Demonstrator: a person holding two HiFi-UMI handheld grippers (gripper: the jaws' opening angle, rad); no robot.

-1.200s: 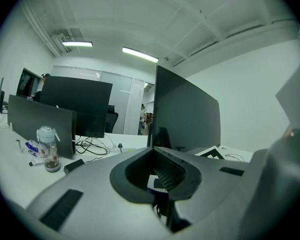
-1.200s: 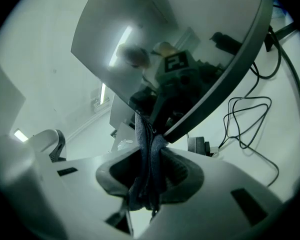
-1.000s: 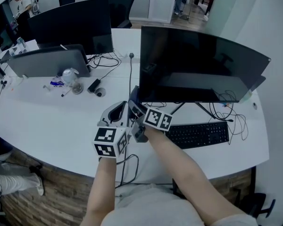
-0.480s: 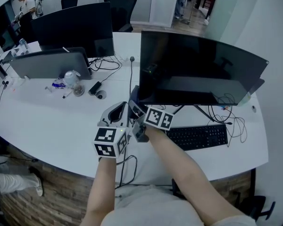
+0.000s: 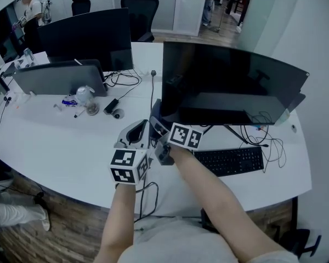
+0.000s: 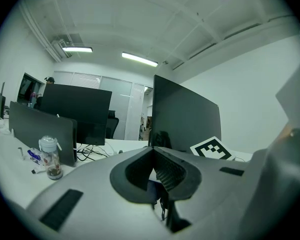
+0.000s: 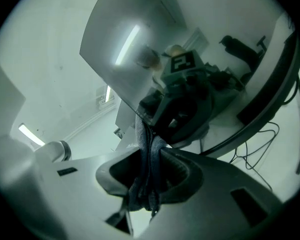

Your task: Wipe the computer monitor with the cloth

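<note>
The right gripper (image 5: 157, 119), in the head view, sits at the lower left corner of the computer monitor (image 5: 230, 81). Its jaws point at that corner, and a dark cloth (image 5: 156, 109) is bunched between them against the screen's edge. The left gripper (image 5: 136, 129) hovers just left of that same corner, close beside the right one, over the white desk (image 5: 55, 141). A black keyboard (image 5: 227, 159) lies in front of the monitor, below its stand.

In the left gripper view the jaws are pressed together at their tips with nothing gripped. The monitor rises just ahead and slightly right of them, its screen dark. The right gripper's marker cube shows low beside the monitor. A clear bottle (image 6: 49, 156) stands on the desk well to the left of the monitor.

In the right gripper view the jaws pinch the folded cloth, which sticks up from between them and touches the monitor's bottom corner. The dark glass above reflects the gripper and a ceiling light.
</note>
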